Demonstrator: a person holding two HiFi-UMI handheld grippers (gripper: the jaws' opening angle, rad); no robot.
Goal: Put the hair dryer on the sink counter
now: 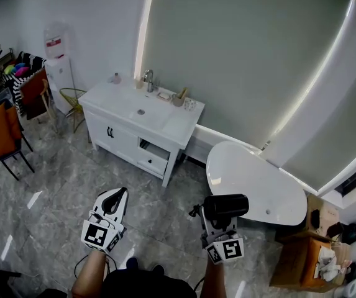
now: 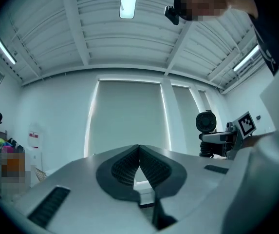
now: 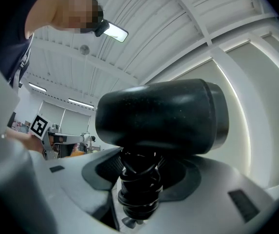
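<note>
In the head view the white sink counter [image 1: 165,124] stands against the far wall, well ahead of both grippers. My right gripper [image 1: 220,218] is shut on the black hair dryer [image 1: 226,204], held above the floor near the tub. In the right gripper view the hair dryer [image 3: 163,118] fills the frame with its barrel crosswise, and my right gripper [image 3: 139,174] clamps its cord-wrapped handle. My left gripper [image 1: 117,195] hovers to the left, shut and holding nothing. In the left gripper view my left gripper [image 2: 138,150] has its pads meeting, and the hair dryer [image 2: 206,122] shows at the right.
A white bathtub [image 1: 255,182] lies right of the counter. A faucet [image 1: 149,79] and small items sit on the counter's back edge. A water dispenser [image 1: 58,73] and orange chairs [image 1: 4,132] stand at the left. A cardboard box [image 1: 302,259] sits at the lower right.
</note>
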